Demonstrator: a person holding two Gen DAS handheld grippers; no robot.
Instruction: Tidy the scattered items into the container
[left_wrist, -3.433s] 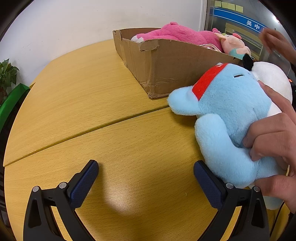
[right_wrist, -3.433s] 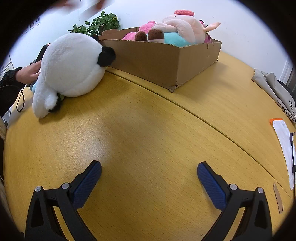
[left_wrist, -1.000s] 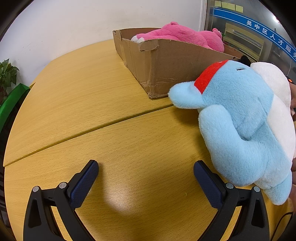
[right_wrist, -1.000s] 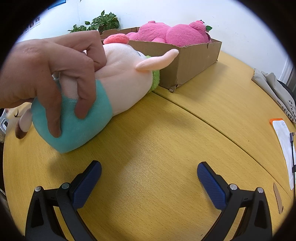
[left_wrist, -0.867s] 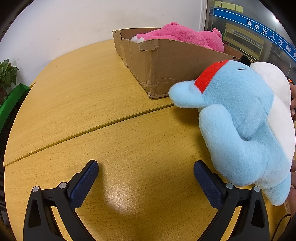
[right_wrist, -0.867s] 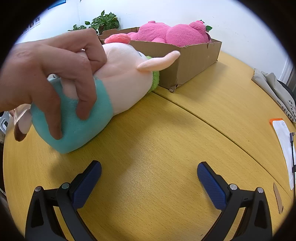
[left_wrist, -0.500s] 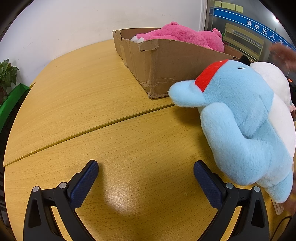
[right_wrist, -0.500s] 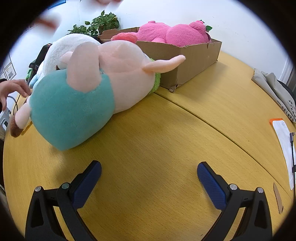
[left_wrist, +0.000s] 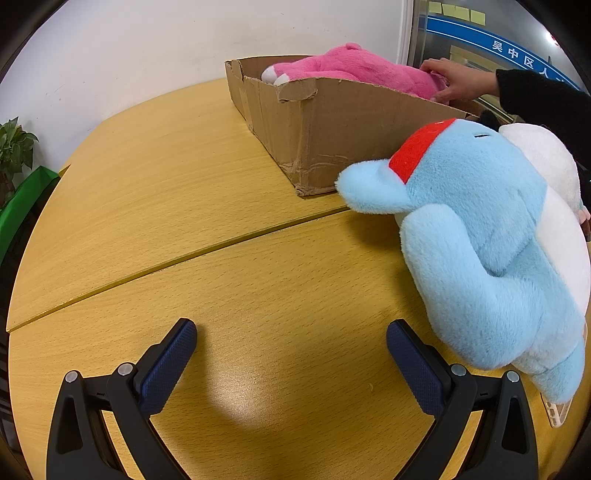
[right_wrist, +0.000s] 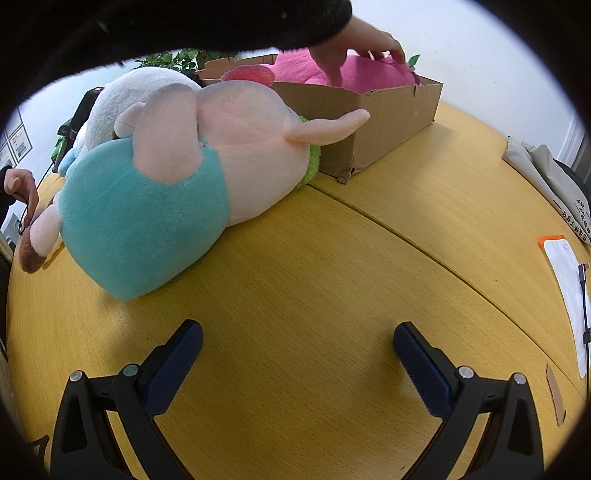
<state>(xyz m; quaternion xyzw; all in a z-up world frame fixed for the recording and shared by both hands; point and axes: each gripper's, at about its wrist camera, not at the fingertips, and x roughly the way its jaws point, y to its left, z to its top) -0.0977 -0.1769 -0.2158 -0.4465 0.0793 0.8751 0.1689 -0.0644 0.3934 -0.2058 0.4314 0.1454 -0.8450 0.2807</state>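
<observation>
Corrugated cardboard box (left_wrist: 343, 122) with torn edges sits on the wood-grain table (left_wrist: 155, 192), a fuzzy pink plush (left_wrist: 343, 68) inside under a hand (left_wrist: 448, 79). Beside it lie a fluffy blue plush (left_wrist: 480, 240) and a rounded teal-and-peach plush (right_wrist: 177, 192). Left gripper (left_wrist: 291, 354) and right gripper (right_wrist: 297, 352) gape wide, empty, over bare wood.

Bare hand (right_wrist: 354, 44) now reaches into the cardboard box (right_wrist: 388, 110), touching the pink plush (right_wrist: 369, 74). Hand earlier gripping the pig plush (right_wrist: 177, 184) has let go; pig now lies alone on the table (right_wrist: 332, 295).

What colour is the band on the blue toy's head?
Red. The band on the blue toy shows best in the left wrist view.
</observation>
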